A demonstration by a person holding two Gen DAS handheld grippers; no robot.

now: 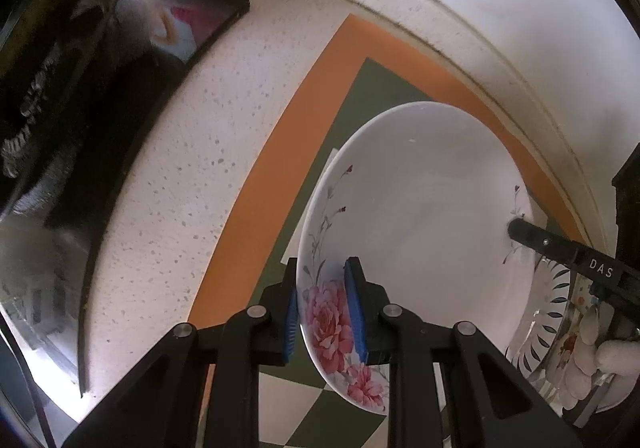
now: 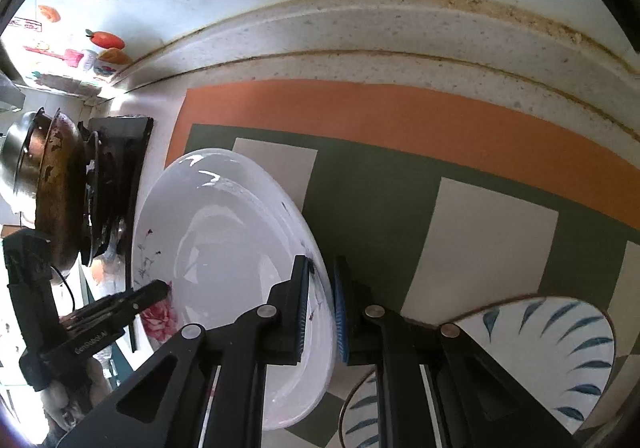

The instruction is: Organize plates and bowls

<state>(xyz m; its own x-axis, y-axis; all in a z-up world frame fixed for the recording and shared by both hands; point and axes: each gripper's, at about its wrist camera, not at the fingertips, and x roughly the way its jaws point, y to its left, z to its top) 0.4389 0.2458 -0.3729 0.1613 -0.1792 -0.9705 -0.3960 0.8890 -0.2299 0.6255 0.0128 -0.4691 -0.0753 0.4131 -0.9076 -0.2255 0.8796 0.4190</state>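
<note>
Two-handed carry of a floral plate. The left tool point(image 1: 322, 312) is pinching the rim of the floral plate point(image 1: 420, 216) at its pink rose print, the blue pads closed down to the thickness of the rim. The right tool point(image 2: 320, 308) is clamping the opposite rim of the same plate, its jaws likewise nearly together with the edge between them. Held from both sides, the plate is hanging tilted in the air above the checked mat point(image 2: 400, 184) on the speckled surface point(image 1: 180, 168); the paired grip is probably sharing the load and stopping the smooth glaze from pivoting in a single pinch. Just beside and below the right tool, a bowl with blue leaf strokes point(image 2: 560, 344) is sitting on the mat, and in the left view it appears to be resting among other patterned dishes, blurred at the frame edge. That cluster is a likely stacking site, so the plate is plausibly being brought toward it. At the far end of the surface, a worn wok point(image 2: 56, 184) is resting on a black stove point(image 2: 120, 152), well apart from the plate.
</note>
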